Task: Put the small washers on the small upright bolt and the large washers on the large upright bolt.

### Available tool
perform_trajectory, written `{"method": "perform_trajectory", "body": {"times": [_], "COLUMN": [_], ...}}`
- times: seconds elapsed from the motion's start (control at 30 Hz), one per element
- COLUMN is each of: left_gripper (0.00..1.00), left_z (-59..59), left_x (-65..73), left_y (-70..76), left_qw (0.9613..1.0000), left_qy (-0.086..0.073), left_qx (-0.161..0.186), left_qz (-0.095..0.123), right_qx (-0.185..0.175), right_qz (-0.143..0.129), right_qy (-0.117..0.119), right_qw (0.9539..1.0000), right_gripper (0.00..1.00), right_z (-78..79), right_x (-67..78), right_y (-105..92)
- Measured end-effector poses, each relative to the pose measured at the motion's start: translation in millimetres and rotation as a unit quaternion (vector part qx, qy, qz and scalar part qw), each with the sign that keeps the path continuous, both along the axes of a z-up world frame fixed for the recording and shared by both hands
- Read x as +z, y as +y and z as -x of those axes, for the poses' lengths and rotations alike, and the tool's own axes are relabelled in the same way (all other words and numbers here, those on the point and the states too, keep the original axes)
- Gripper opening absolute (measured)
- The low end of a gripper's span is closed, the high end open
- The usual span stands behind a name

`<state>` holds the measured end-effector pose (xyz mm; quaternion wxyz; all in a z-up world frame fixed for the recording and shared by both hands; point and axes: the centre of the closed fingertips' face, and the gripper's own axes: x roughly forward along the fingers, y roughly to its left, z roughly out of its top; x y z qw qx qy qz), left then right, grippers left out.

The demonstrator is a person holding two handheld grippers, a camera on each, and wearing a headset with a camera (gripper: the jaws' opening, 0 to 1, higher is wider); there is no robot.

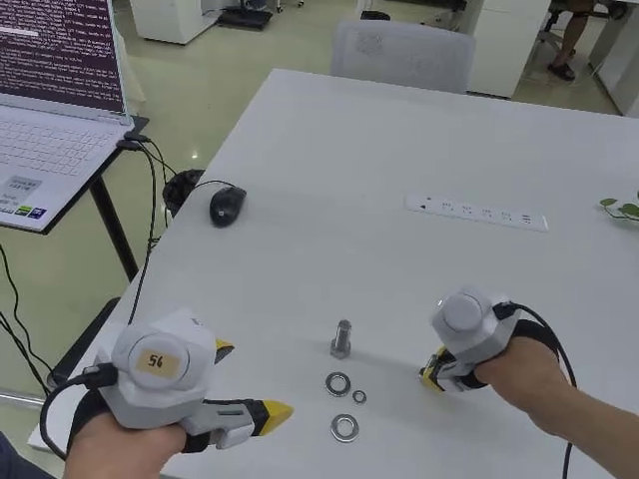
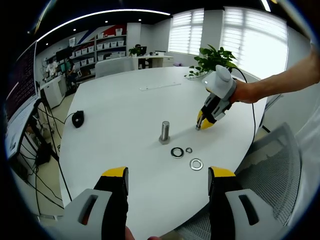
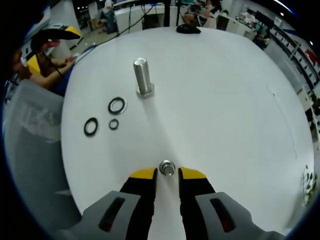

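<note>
On the table, large bolt [image 1: 340,339]: upright on its head, on the white table [image 1: 399,150] towards the person's edge, nothing on its shank.
Washers: three, flat on the table just on the person's side of the large bolt, none touching.
Far large washer [image 1: 337,383]: the one nearest the large bolt.
Small washer [image 1: 359,397]: just beside the far large washer, on the side of the right gripper.
Near large washer [image 1: 344,428]: closest to the table edge.
Small metal part [image 3: 166,167]: round and shiny, at the right gripper's tips; bolt or washer, cannot tell.
Right gripper [image 3: 167,175]: tips down at the table, well right of the washers; jaws drawn in to a narrow gap either side of the small metal part; whether they pinch it, cannot tell.
Left gripper [image 2: 167,174]: jaws wide apart, holding nothing, aimed at the washers from the left, well apart from them.
Mouse [image 1: 228,206]: far left on the table.
Power strip [image 1: 477,212]: far right on the table.
Laptop [image 1: 45,130]: on a stand left of the table, screen on.
</note>
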<state>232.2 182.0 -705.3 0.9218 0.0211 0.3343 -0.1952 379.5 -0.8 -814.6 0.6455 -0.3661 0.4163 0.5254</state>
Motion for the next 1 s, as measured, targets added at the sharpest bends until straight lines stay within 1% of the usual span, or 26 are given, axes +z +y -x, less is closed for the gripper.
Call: {"method": "perform_trajectory", "body": {"times": [0.07,0.17,0.2,0.27,0.3,0.33,0.4,0.43,0.47,0.57,0.67,0.7,0.77,0.83,0.9,0.93,1.0], "left_gripper": [0.64,0.64,0.64,0.64,0.64,0.64,0.64,0.64,0.64,0.64,0.64,0.64,0.64,0.64,0.64,0.64,0.64], "left_z": [0.7,1.3,1.4,1.5,1.3,1.3,1.2,1.1,0.9,-0.2,-1.1,-1.1,-1.2,-0.6,0.0,0.9,1.9], "left_x": [-0.8,-1.1,-1.2,-2.2,-2.6,-2.6,-2.5,-2.8,-3.2,-3.3,-2.8,-1.7,-2.0,-1.3,-1.5,-1.4,-1.0], "left_y": [0.6,0.9,0.9,0.8,0.7,0.5,-0.4,-0.6,-1.5,-3.9,-5.2,-5.8,-5.1,-4.1,-2.3,-1.0,0.9], "left_qw": [1.0,1.0,1.0,1.0,1.0,1.0,1.0,1.0,1.0,1.0,1.0,1.0,1.0,1.0,1.0,1.0,1.0], "left_qy": [0.001,0.001,0.001,0.001,0.001,0.001,0.001,0.001,0.001,0.001,0.0,0.0,0.0,0.0,0.0,0.0,0.0], "left_qx": [0.001,0.003,0.003,0.004,0.004,0.004,0.005,0.005,0.004,0.001,-0.001,-0.001,-0.001,0.0,0.001,0.002,0.005], "left_qz": [0.0,0.001,0.001,0.002,0.002,0.002,0.003,0.004,0.004,0.004,0.003,0.004,0.003,0.003,0.002,0.001,0.002], "right_qx": [-0.008,-0.03,-0.032,-0.038,-0.045,-0.048,-0.042,-0.04,-0.024,0.005,0.047,0.062,0.083,0.097,0.103,0.111,0.121], "right_qz": [0.001,-0.001,0.0,0.003,0.002,-0.001,0.002,-0.004,-0.002,-0.01,-0.02,-0.023,-0.027,-0.034,-0.039,-0.043,-0.05], "right_qy": [0.002,0.011,0.012,0.017,0.026,0.029,0.03,0.022,0.029,0.028,0.033,0.03,0.027,0.029,0.029,0.03,0.03], "right_qw": [1.0,0.9995,0.9994,0.9991,0.9987,0.9984,0.9987,0.9989,0.9993,0.9996,0.9981,0.9973,0.9958,0.9943,0.9935,0.9924,0.9909], "right_gripper": [0.2,0.2,0.2,0.19,0.18,0.17,0.17,0.17,0.17,0.17,0.17,0.17,0.17,0.17,0.17,0.17,0.18], "right_z": [-0.6,4.0,5.1,10.8,16.0,19.6,29.4,30.7,38.2,49.6,62.8,66.6,70.6,71.7,72.1,72.4,72.0], "right_x": [-1.1,-3.1,-3.6,-7.0,-7.6,-7.6,-10.1,-9.7,-10.7,-10.1,-9.9,-9.8,-9.4,-9.4,-9.6,-9.9,-10.7], "right_y": [-7.1,-20.8,-22.7,-31.5,-35.3,-36.9,-40.6,-38.7,-36.7,-25.9,-8.4,-0.1,13.9,28.6,39.4,47.6,57.0]}}
